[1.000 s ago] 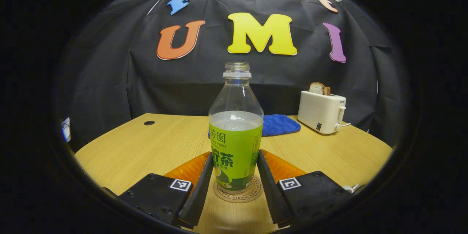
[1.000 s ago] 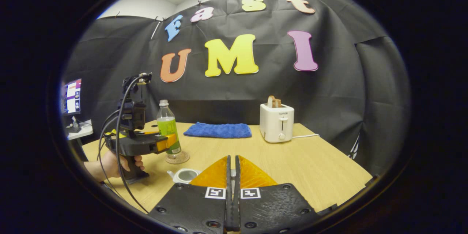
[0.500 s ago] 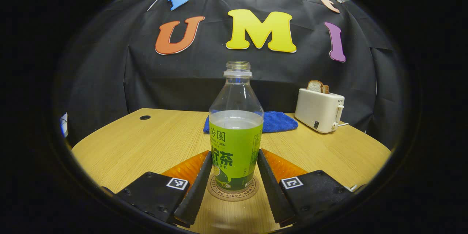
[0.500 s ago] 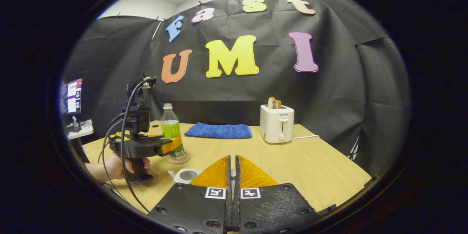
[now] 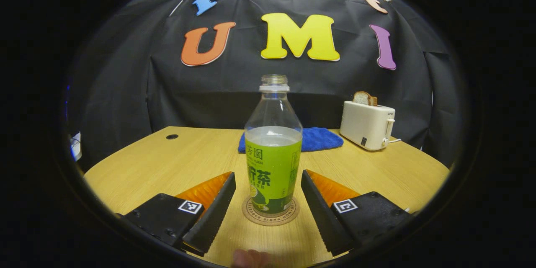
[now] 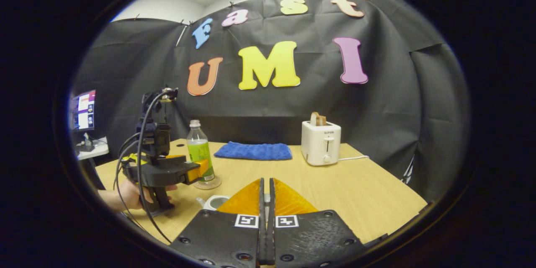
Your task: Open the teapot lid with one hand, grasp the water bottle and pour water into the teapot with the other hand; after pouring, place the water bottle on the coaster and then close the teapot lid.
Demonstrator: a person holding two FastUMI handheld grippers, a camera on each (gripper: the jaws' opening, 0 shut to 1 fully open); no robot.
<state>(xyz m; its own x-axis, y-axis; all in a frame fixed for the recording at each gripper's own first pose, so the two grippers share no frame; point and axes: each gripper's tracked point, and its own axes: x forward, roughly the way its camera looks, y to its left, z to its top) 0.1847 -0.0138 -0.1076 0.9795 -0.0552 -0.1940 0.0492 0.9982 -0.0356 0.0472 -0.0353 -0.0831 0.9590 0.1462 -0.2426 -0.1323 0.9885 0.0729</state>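
left gripper view | water bottle (image 5: 273, 163) half-full, uncapped | on coaster (image 5: 270, 217)

left gripper (image 5: 268, 205) fingers spread wide; right gripper (image 6: 266, 201) fingers closed, perhaps pinching something small between them.

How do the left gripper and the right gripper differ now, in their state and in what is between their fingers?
The left gripper is open, while the right gripper is shut. The water bottle stands on the coaster between the left gripper's fingers with a gap on each side; the right gripper's fingers pinch something small, too hidden to name. Both point toward the booth's wall over the wooden table.
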